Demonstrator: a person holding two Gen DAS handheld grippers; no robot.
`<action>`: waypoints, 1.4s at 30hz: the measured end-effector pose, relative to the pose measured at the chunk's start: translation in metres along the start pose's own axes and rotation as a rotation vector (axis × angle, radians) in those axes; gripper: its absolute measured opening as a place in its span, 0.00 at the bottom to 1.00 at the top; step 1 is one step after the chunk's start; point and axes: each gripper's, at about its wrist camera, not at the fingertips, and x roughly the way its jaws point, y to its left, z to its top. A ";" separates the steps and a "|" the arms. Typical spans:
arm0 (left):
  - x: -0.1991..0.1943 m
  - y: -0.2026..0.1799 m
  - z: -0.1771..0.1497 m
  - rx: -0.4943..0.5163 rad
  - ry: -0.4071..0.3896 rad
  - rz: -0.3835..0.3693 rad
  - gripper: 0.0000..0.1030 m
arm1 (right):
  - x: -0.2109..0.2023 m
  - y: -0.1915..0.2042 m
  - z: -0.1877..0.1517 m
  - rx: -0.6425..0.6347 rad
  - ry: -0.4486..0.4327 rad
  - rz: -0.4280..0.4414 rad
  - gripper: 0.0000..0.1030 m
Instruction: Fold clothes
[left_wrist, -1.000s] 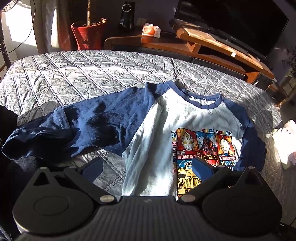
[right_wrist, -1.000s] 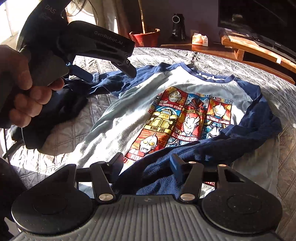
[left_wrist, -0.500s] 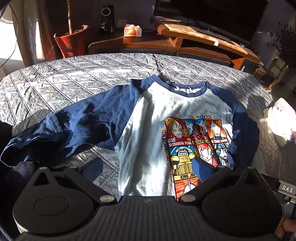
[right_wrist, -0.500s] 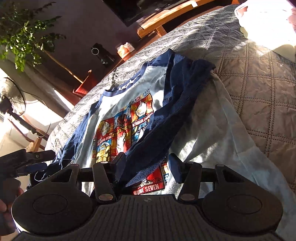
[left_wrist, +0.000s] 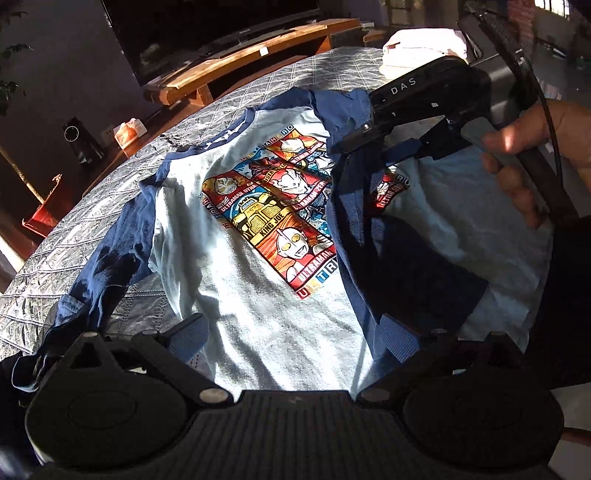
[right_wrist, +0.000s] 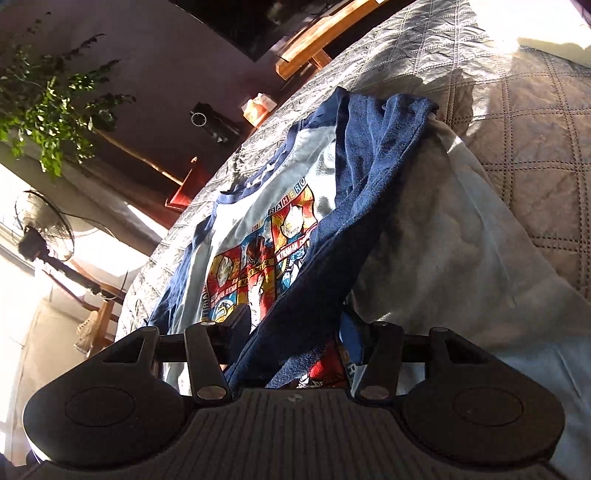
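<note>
**A:** What has changed for us in the last second?

**B:** Mostly our own stance. Both wrists have rolled, and the left tool (left_wrist: 291, 328) has swung in low over the hem of the shirt (left_wrist: 229, 295), below the print (left_wrist: 273, 221). The right tool (right_wrist: 295, 332) has dropped closer to the cloth, on the far side of the print from the left tool.

**A:** And the shirt itself?

**B:** It lies face up on the bed (left_wrist: 74, 240), as before. One navy sleeve (left_wrist: 354, 236) now runs down over one side of the print, from the shoulder towards the hem. The other sleeve (left_wrist: 110, 266) is still spread out on the quilt, on the opposite side of the print.

**A:** Are we holding anything?

**B:** The left tool stands wide with nothing in it. The right tool is about half open with the folded sleeve lying between its fingers. We cannot tell whether the pads actually bite the cloth or whether it just rests there. The hand (left_wrist: 535, 155) holding that tool sits beyond the sleeve, away from the print.

**A:** So where are we in the fold?

**B:** We judge the first sleeve to be roughly in place. The spread sleeve is probably our next piece to bring in towards the print.
</note>
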 end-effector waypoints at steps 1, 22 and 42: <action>0.000 -0.004 -0.003 -0.004 -0.002 -0.013 0.94 | 0.000 0.000 0.000 0.002 -0.002 0.007 0.57; 0.030 0.002 -0.010 -0.359 0.035 -0.244 0.43 | 0.003 -0.005 0.002 0.028 0.020 0.031 0.58; 0.018 0.027 -0.009 -0.471 0.007 -0.373 0.03 | -0.005 -0.002 0.004 -0.033 -0.002 -0.010 0.12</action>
